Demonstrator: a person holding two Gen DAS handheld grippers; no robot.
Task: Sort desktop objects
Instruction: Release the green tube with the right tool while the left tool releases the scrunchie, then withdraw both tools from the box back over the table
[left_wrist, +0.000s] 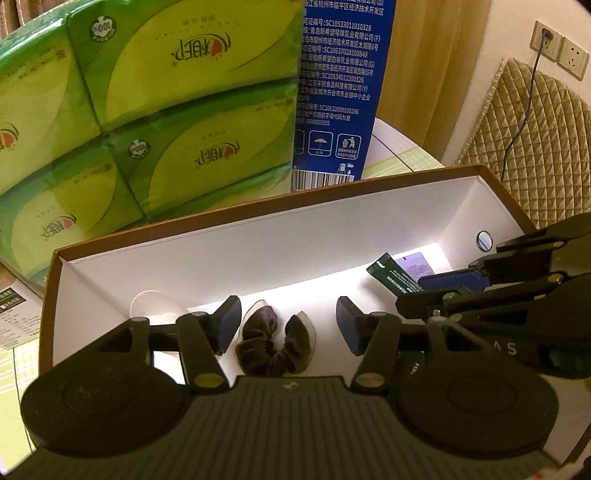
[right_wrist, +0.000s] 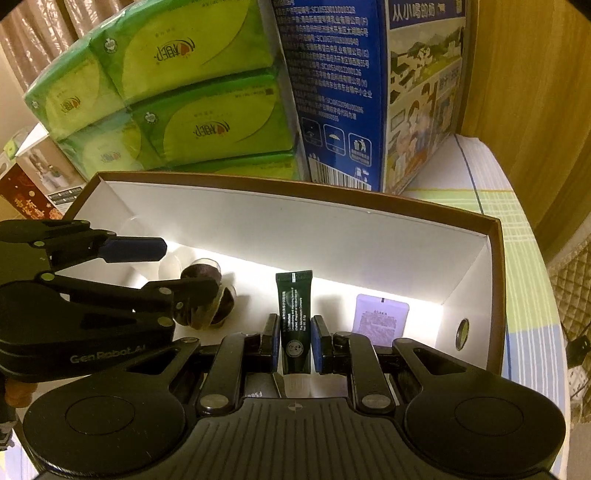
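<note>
Two grippers are pointed steeply down into a white box (left_wrist: 258, 236) with a brown rim. The left gripper (left_wrist: 287, 325) is held over the left part of the box. Its jaws are partly open, and nothing is pressed by them. A brown hair scrunchie (left_wrist: 275, 341) is seen on the box floor right between the two blue pads, with a gap on each side. A clear plastic piece (left_wrist: 155, 304) is seen just to the left of it.

The right gripper (right_wrist: 294, 341) is held over the middle of the box. Its jaws are closed tight on a dark green tube (right_wrist: 294, 317), which is gripped near its lower half. The tube is stood up between the pads, with its flat end up. A pale purple card (right_wrist: 380, 317) is laid on the floor just to the right of it. Green tissue packs (right_wrist: 177, 92) and a blue carton (right_wrist: 332, 92) are stacked behind the box.
</note>
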